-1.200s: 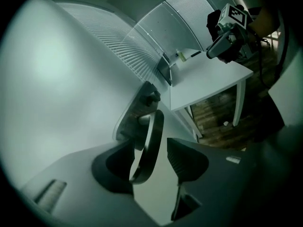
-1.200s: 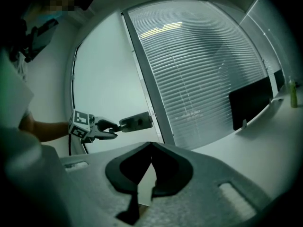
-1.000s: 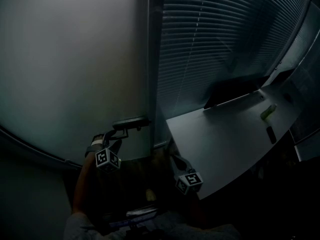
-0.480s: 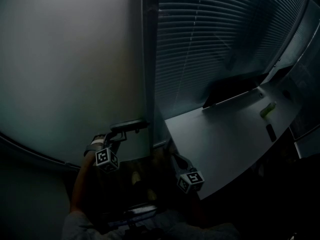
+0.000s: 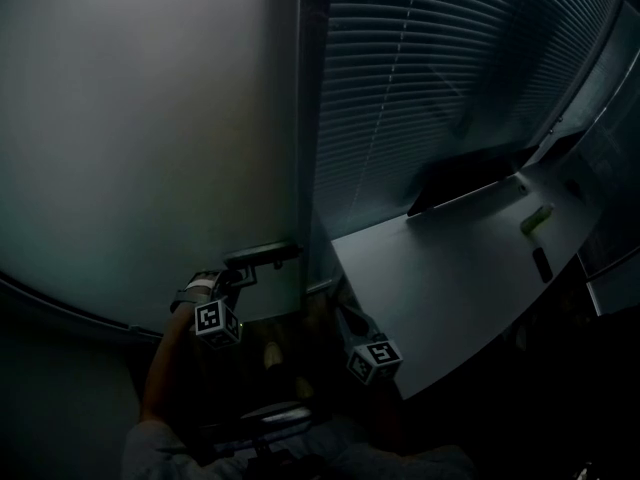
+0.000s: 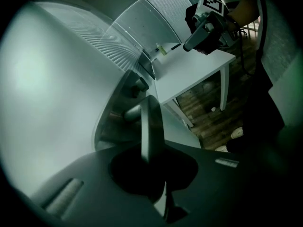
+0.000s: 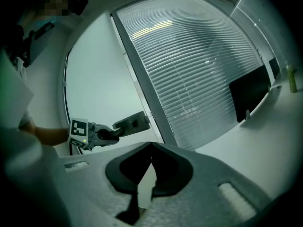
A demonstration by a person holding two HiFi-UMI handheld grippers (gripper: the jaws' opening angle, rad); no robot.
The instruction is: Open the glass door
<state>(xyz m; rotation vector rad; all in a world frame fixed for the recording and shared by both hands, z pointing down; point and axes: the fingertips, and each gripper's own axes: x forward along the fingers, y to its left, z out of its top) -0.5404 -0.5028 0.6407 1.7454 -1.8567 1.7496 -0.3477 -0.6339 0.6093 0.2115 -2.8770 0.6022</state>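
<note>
Dark room. The glass door is a big milky pane, and its edge sits by a dark post. The handle sticks out flat, low on the door, next to that post.

L gripper is right at the handle, coming from just below it. The head view is too dark to show the jaws. The left gripper view shows them: the handle is a flat grey bar that runs down into the gap, w/ the jaws pinched on it from both sides. The right gripper view shows this from the side; L gripper has the end of the handle in its jaws, w/ a person's arm behind it.

R gripper hangs right of the handle and a bit lower, apart from it. In its own view the jaws are nearly together, only a thin slit, w/ nothing btw them. In the left gripper view R gripper floats past the handle, over the table.

Right of the handle and higher up are blinds. The pale table is right of the handle too; it has a dark screen at its far side and a small green bottle further off.

Only the left gripper view shows the wood floor and pale shoes, both well past the handle and down under the table.
</note>
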